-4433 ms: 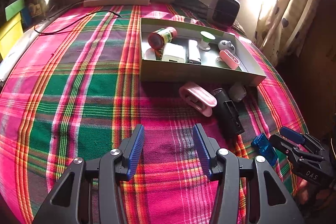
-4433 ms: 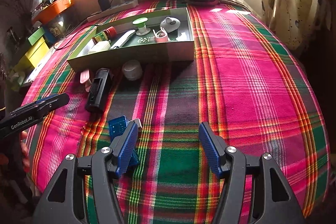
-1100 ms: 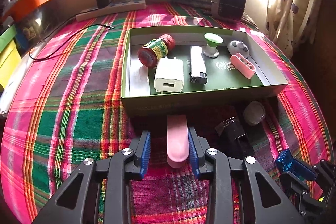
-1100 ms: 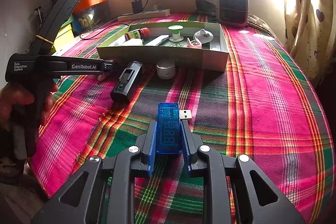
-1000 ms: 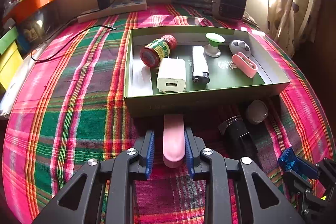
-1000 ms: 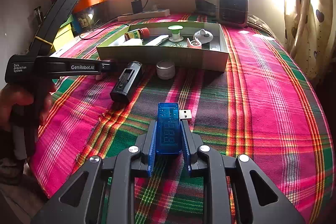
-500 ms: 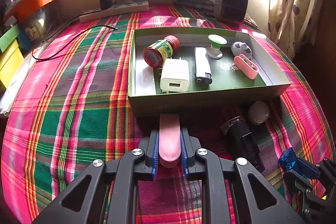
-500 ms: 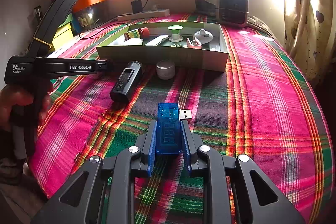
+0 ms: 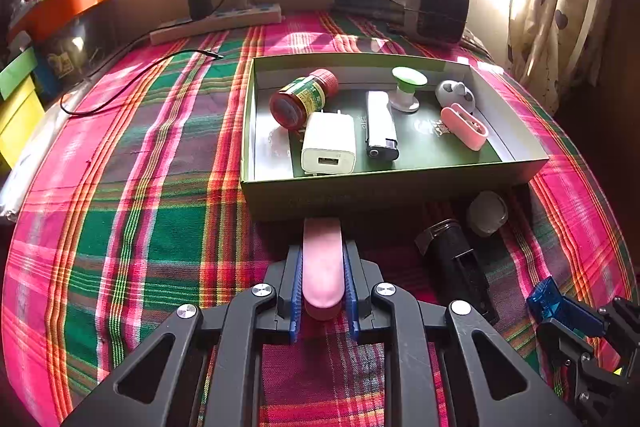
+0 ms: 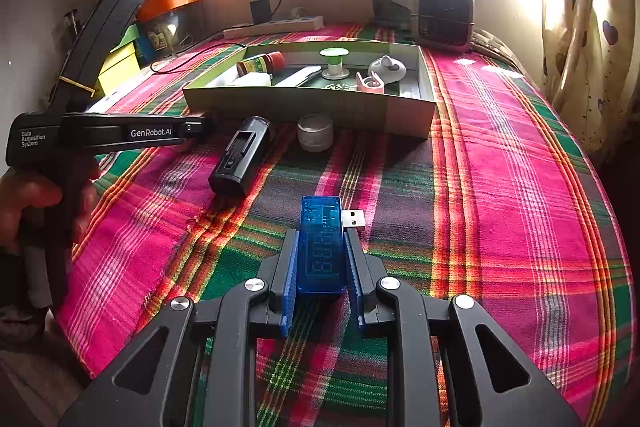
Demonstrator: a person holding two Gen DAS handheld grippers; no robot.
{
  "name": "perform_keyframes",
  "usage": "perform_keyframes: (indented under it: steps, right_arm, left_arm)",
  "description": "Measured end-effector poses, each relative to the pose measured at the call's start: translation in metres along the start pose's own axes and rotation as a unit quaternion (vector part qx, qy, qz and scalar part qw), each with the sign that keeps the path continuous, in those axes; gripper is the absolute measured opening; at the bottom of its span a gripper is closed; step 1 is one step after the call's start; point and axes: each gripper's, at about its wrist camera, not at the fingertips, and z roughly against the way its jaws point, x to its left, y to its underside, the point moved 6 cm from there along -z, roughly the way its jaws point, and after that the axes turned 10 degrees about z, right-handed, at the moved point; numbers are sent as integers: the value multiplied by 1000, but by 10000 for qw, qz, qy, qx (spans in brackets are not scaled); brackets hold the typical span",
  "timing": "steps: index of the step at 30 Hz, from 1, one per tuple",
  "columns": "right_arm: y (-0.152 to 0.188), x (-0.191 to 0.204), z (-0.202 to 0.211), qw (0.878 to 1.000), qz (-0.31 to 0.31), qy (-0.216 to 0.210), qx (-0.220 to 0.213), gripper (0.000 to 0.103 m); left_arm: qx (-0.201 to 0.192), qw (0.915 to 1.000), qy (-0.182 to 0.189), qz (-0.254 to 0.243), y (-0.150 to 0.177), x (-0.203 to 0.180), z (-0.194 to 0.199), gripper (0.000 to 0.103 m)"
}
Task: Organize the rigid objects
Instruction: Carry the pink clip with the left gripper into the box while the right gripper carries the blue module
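Left gripper (image 9: pixel 322 291): clamped on the pink oblong case (image 9: pixel 322 263), its long axis running along the fingers toward the box.
Right gripper (image 10: pixel 320 263): clamped on the blue USB meter (image 10: pixel 321 245), plug sticking out to the right.
Green box (image 9: pixel 384 187): just beyond the pink case's far tip; well beyond the meter.
Nearer hand: the left, I'd judge; lift over the near wall.
On the cloth: black holder (image 10: pixel 240 163), white pot (image 10: pixel 315 132).
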Motion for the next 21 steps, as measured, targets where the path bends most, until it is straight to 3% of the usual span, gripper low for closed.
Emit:
perform_keyframes:
  steps: [21]
  right_arm:
    - [-46, -11, 20, 9990, 63, 120, -423, 23]
  left_arm:
    - [-314, 9994, 136, -38, -16, -5, 33, 17]
